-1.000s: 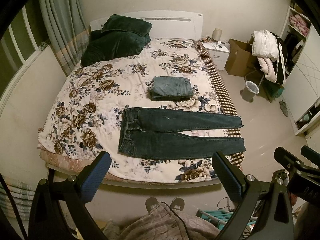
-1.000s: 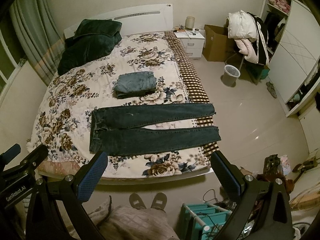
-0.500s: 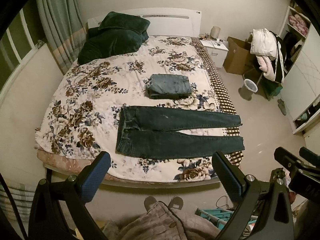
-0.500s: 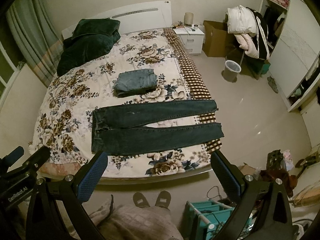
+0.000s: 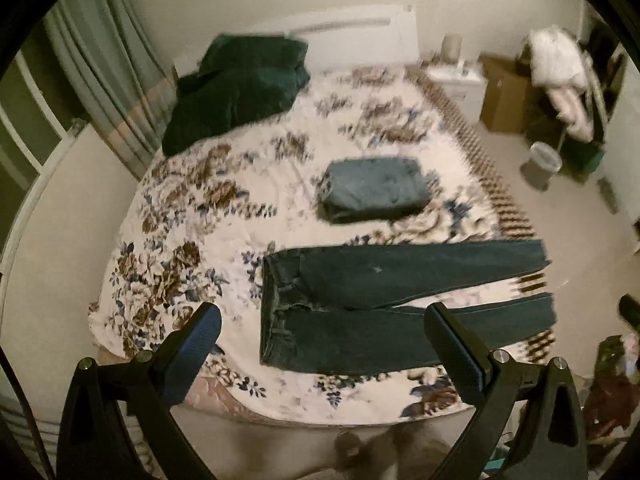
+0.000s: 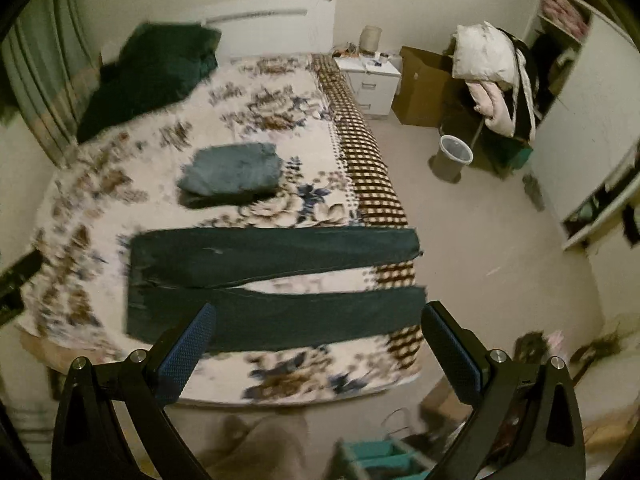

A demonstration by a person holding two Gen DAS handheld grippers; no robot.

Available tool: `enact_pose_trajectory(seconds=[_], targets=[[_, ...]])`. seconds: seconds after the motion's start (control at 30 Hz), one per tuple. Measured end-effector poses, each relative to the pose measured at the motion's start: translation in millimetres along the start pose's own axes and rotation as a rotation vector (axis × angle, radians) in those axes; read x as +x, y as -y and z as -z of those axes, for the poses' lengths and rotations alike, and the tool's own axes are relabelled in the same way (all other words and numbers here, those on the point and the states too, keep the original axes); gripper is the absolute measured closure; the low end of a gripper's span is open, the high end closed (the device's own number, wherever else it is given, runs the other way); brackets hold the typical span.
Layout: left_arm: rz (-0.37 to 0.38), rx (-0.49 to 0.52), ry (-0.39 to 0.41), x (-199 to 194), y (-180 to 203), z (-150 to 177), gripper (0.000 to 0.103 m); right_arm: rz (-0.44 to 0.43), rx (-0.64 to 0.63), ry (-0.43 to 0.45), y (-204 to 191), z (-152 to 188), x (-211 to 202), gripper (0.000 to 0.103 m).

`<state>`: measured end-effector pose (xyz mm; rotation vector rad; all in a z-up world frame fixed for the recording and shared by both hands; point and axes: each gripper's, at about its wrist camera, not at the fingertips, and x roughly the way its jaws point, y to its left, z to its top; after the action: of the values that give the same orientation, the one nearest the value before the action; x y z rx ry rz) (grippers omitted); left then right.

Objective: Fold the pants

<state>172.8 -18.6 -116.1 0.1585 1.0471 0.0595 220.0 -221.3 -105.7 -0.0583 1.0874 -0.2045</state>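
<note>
Dark blue jeans [image 5: 372,304] lie flat across the foot of the floral bed [image 5: 192,240], waistband at the left, both legs stretched right to the bed's edge. They also show in the right wrist view [image 6: 272,284]. A folded lighter pair of jeans [image 5: 374,190] sits behind them, also in the right wrist view [image 6: 232,174]. My left gripper [image 5: 322,344] is open and empty, above the waistband end. My right gripper [image 6: 318,342] is open and empty, above the near leg.
Dark green pillows [image 5: 236,88] lie at the headboard. A white nightstand [image 6: 370,80], a cardboard box [image 6: 424,84], a bin [image 6: 454,156] and a clothes-laden rack [image 6: 496,76] stand right of the bed. A teal basket [image 6: 376,460] sits on the floor near my feet.
Both grippers have moved forward and down toward the bed. The jeans fill more of each view and now sit between the fingers. Both views are motion-blurred.
</note>
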Motion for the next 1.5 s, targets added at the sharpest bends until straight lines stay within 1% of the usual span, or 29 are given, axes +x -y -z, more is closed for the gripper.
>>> enact_pose_trajectory(seconds=[0.03, 0.1, 0.2, 0.23, 0.3, 0.37, 0.4, 0.43, 0.5, 0.57, 0.63, 0.67, 0.7, 0.73, 0.77, 0.8, 0.83, 0.9, 0.97, 1.0, 1.03, 1.1, 1.13, 1.17, 1.2, 1.23, 1.37, 1.4, 1.5], targets=[[0.006, 0.002, -0.027, 22, 6, -8, 0.0, 0.015, -0.02, -0.016, 1, -13, 25, 0.0], [-0.02, 0.004, -0.07, 66, 19, -24, 0.0, 0.026, -0.077, -0.061, 3, -40, 82, 0.0], [-0.061, 0.009, -0.139, 127, 39, -46, 0.0, -0.001, -0.176, -0.145, -1, -84, 180, 0.0], [-0.07, 0.013, -0.156, 150, 45, -52, 0.0, -0.004, -0.204, -0.164, -3, -94, 207, 0.0], [-0.092, 0.034, -0.188, 198, 58, -63, 0.0, -0.017, -0.282, -0.204, -12, -114, 276, 0.0], [-0.101, 0.078, -0.213, 250, 76, -69, 0.0, -0.014, -0.364, -0.24, -29, -125, 345, 0.0], [-0.106, 0.109, -0.238, 283, 86, -68, 0.0, -0.02, -0.406, -0.254, -38, -126, 374, 0.0], [-0.102, 0.129, -0.262, 309, 92, -67, 0.0, -0.011, -0.465, -0.283, -50, -128, 414, 0.0], [-0.085, 0.185, -0.315, 368, 107, -59, 0.0, -0.015, -0.559, -0.334, -72, -123, 474, 0.0], [-0.068, 0.256, -0.345, 417, 118, -52, 0.0, -0.014, -0.667, -0.382, -91, -110, 532, 0.0], [-0.054, 0.346, -0.382, 464, 133, -48, 0.001, 0.007, -0.77, -0.415, -106, -96, 578, 0.001], [-0.035, 0.382, -0.409, 483, 137, -47, 0.001, 0.019, -0.827, -0.43, -112, -88, 602, 0.002], [-0.011, 0.423, -0.447, 502, 142, -43, 0.001, 0.035, -0.872, -0.443, -114, -78, 619, 0.008], [0.011, 0.465, -0.491, 521, 145, -39, 0.001, 0.06, -0.92, -0.426, -118, -72, 639, 0.017], [0.047, 0.5, -0.523, 533, 147, -35, 0.001, 0.067, -0.945, -0.411, -119, -67, 647, 0.038], [0.081, 0.545, -0.548, 546, 148, -31, 0.001, 0.029, -0.965, -0.418, -121, -61, 660, 0.048], [0.099, 0.566, -0.563, 555, 148, -30, 0.001, 0.001, -0.963, -0.432, -122, -58, 664, 0.054], [0.17, 0.58, -0.584, 566, 142, -30, 0.0, -0.072, -0.933, -0.463, -121, -55, 672, 0.079], [0.239, 0.562, -0.597, 570, 135, -35, 0.001, -0.146, -0.888, -0.477, -117, -57, 674, 0.088], [0.262, 0.56, -0.584, 568, 133, -38, 0.001, -0.165, -0.864, -0.486, -113, -57, 674, 0.093], [0.28, 0.564, -0.574, 565, 130, -40, 0.005, -0.184, -0.837, -0.495, -110, -58, 674, 0.094], [0.295, 0.55, -0.573, 557, 125, -44, 0.021, -0.205, -0.789, -0.49, -101, -59, 672, 0.098], [0.303, 0.553, -0.556, 546, 123, -47, 0.041, -0.212, -0.762, -0.477, -97, -60, 670, 0.099], [0.317, 0.551, -0.543, 536, 121, -51, 0.062, -0.22, -0.725, -0.462, -90, -60, 667, 0.099], [0.33, 0.524, -0.542, 526, 117, -56, 0.069, -0.225, -0.695, -0.45, -85, -59, 664, 0.1], [0.325, 0.507, -0.526, 517, 114, -59, 0.092, -0.227, -0.672, -0.437, -79, -59, 660, 0.1], [0.315, 0.409, -0.465, 478, 93, -69, 0.097, -0.227, -0.574, -0.377, -52, -56, 629, 0.1], [0.31, 0.383, -0.437, 464, 86, -70, 0.097, -0.232, -0.553, -0.365, -47, -57, 621, 0.1], [0.312, 0.314, -0.395, 428, 69, -72, 0.097, -0.254, -0.505, -0.327, -27, -54, 590, 0.1]])
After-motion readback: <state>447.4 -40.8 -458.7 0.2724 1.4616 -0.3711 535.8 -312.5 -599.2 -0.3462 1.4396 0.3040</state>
